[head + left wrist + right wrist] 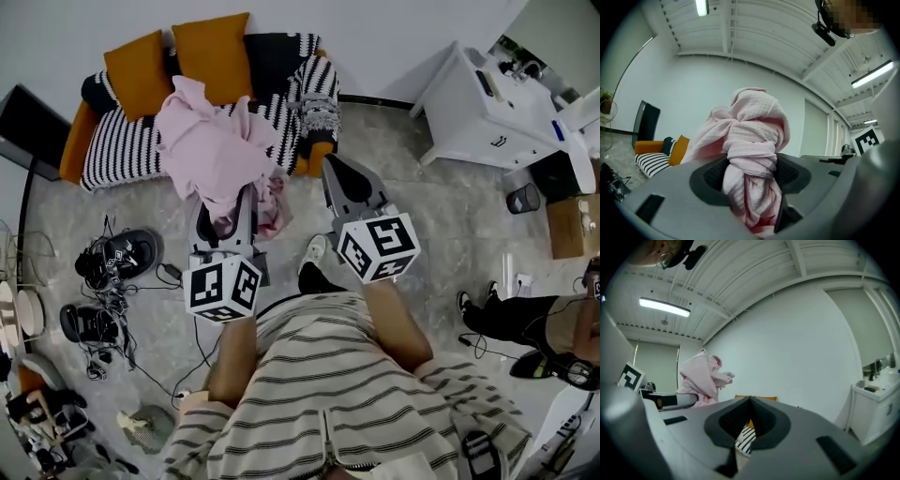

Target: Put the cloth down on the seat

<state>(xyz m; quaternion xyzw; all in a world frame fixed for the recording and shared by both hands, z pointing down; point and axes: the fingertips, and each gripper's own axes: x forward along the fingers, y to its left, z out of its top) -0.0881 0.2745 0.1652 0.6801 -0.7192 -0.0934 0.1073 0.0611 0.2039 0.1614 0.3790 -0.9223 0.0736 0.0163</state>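
A crumpled pink cloth [211, 141] hangs in the air over the sofa's front edge, bunched between the jaws of my left gripper [226, 203]. In the left gripper view the cloth [752, 136] is twisted into a knot and fills the gap of the left gripper [750, 174]. The seat is a sofa [122, 145] with a black-and-white striped cover and orange cushions [211, 52]. My right gripper [331, 165] stands to the right of the cloth, apart from it, tips together and holding nothing. In the right gripper view, the cloth [704, 376] appears at the left of my right gripper [750, 402].
A white cabinet [478, 112] stands at the back right, with a black bin [523, 199] beside it. Cables and headsets [112, 258] lie on the floor at left. A black panel [33, 127] leans by the sofa. A seated person's legs [516, 319] are at right.
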